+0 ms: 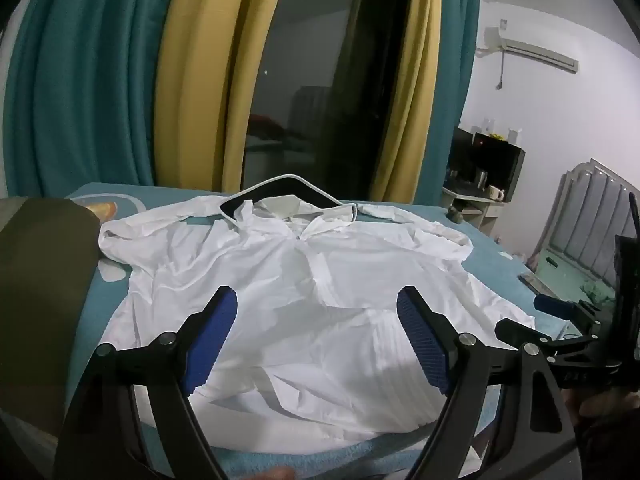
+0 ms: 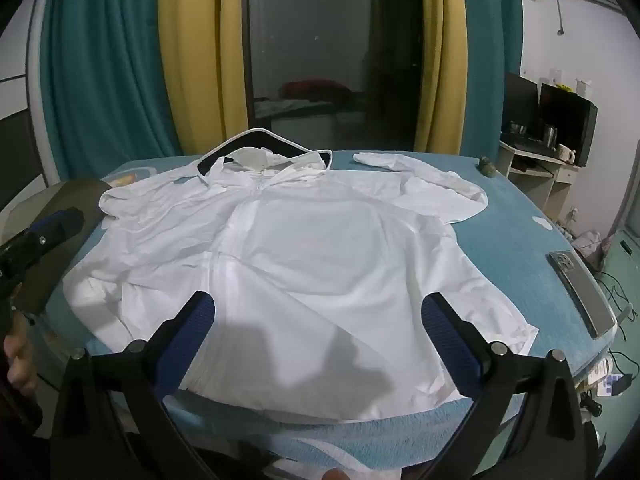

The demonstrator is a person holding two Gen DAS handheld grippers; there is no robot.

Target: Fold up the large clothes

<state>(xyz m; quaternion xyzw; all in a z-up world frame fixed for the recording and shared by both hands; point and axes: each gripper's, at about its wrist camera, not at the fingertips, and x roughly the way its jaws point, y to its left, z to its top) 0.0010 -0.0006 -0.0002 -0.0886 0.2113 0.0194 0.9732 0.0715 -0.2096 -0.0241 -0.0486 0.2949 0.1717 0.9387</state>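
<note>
Now both the left gripper (image 1: 316,344) and right gripper (image 2: 318,344) hang wide apart over the thin, floppy white hooded jacket (image 2: 304,248), best pinched at its lower-frame hem corners.

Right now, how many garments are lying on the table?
2: a white hooded jacket spread flat across the blue tabletop, and an olive-green garment at its left edge, partly cropped. More may be hidden.

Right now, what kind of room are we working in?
Most likely a home bedroom. The white garment lies spread on a teal-covered bed, teal and yellow curtains frame a dark glass door, and a wall air conditioner hangs above a cluttered desk.
</note>
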